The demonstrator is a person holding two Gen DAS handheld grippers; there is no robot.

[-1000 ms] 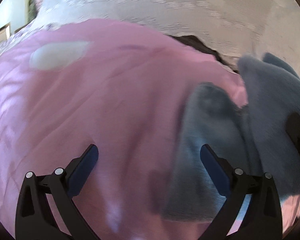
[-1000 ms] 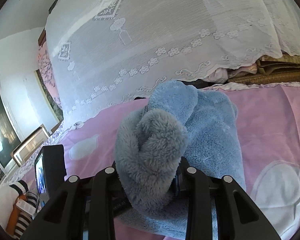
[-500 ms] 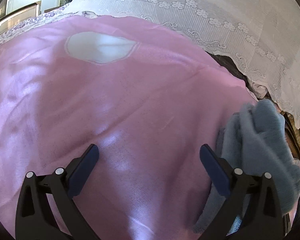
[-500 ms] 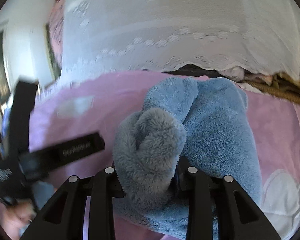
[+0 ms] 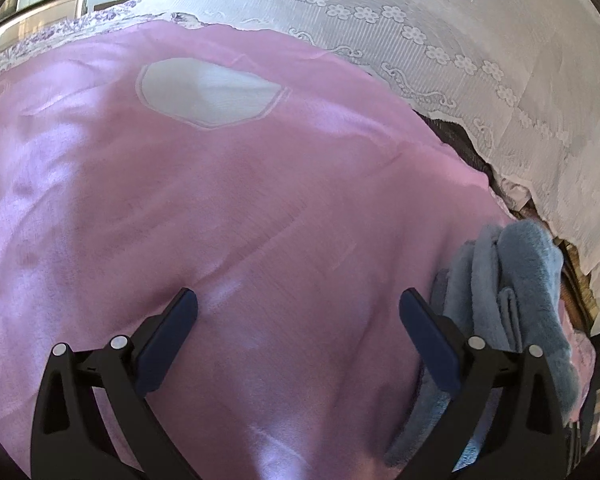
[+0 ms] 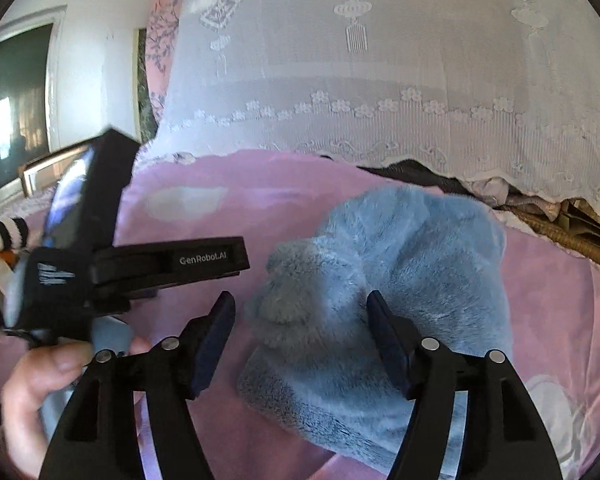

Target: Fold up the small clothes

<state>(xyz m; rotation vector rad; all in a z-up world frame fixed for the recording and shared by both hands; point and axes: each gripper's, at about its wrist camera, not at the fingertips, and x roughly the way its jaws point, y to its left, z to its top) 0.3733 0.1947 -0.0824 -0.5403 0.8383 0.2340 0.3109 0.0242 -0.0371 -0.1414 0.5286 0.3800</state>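
Bed (image 5: 228, 208): pink cover, white patches.
Backdrop: white lace curtain (image 6: 380, 80).
Garment (image 6: 400, 280): blue fleece, folded.
Right gripper (image 6: 300, 336): fingers opening, straddling garment.
Left gripper (image 5: 298, 328): fingers wide, empty.

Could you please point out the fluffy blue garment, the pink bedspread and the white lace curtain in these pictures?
fluffy blue garment (image 6: 412, 280): right wrist view, on its top fold.
pink bedspread (image 5: 220, 208): left wrist view, on a bare stretch.
white lace curtain (image 6: 380, 80): right wrist view, on its middle panel.

left gripper (image 5: 298, 334) spread, right gripper (image 6: 300, 334) opening
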